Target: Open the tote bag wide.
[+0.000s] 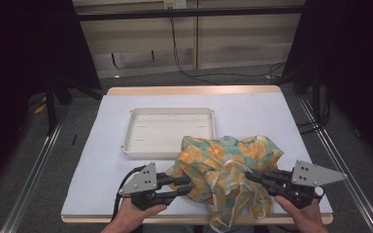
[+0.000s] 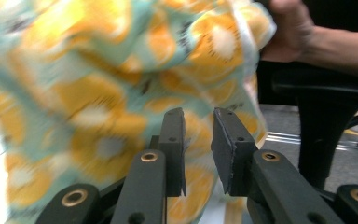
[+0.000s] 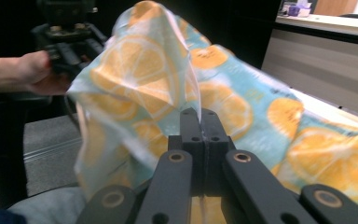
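A thin cloth [image 1: 223, 160] printed with orange slices on teal lies bunched at the table's front middle, and one end hangs over the near edge. My right gripper [image 1: 248, 175] comes in from the right and is shut on a fold of it; in the right gripper view the jaws [image 3: 199, 111] meet on the cloth [image 3: 242, 102], which rises above them. My left gripper [image 1: 190, 185] is at the cloth's left edge. In the left gripper view its jaws [image 2: 198, 112] stand apart, with the blurred cloth [image 2: 98, 70] just beyond the pads.
A shallow white tray [image 1: 131, 145] sits mid-table, just behind the cloth, on the white table top [image 1: 252, 107]. Cables run over the floor past the far edge. Metal rails flank the table on both sides. The person's other hand [image 2: 289, 28] is behind the cloth.
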Demonstrator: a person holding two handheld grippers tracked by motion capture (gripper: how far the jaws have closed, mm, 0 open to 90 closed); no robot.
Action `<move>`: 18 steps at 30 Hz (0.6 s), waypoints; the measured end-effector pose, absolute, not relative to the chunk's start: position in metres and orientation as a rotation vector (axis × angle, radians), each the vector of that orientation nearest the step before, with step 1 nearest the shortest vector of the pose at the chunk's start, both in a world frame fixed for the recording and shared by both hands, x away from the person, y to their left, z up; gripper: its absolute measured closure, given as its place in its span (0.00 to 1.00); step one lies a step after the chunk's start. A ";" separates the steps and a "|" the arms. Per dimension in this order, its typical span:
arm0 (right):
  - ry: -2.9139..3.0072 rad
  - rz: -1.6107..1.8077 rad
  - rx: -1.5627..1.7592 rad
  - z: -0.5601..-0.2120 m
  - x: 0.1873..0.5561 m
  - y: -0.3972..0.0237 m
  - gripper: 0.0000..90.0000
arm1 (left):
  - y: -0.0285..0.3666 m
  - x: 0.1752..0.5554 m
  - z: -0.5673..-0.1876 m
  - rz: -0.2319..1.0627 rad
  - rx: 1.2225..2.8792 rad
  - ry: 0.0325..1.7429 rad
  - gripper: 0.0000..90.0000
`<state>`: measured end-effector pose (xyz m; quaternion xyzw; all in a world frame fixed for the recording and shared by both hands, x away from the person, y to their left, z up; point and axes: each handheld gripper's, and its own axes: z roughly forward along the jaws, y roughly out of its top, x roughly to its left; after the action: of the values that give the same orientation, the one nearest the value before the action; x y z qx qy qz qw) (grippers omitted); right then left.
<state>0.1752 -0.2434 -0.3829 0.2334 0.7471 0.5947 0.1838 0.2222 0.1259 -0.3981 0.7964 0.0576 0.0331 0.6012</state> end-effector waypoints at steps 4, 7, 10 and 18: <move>2.088 1.685 0.680 -0.379 0.186 -0.244 1.00 | 0.108 0.219 -0.394 0.042 1.835 0.089 0.79; 2.082 1.699 0.685 -0.376 0.193 -0.243 1.00 | 0.094 0.218 -0.393 0.017 1.838 0.077 0.75; 2.073 1.700 0.689 -0.372 0.197 -0.243 1.00 | 0.084 0.216 -0.395 -0.022 1.828 0.061 0.70; 2.068 1.698 0.698 -0.371 0.200 -0.243 1.00 | 0.066 0.214 -0.399 -0.049 1.862 0.063 0.63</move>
<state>0.1999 -0.2427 -0.3706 0.2479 0.7346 0.6032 0.1871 0.2138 0.0656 -0.3989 0.8021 0.0270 -0.0210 0.5963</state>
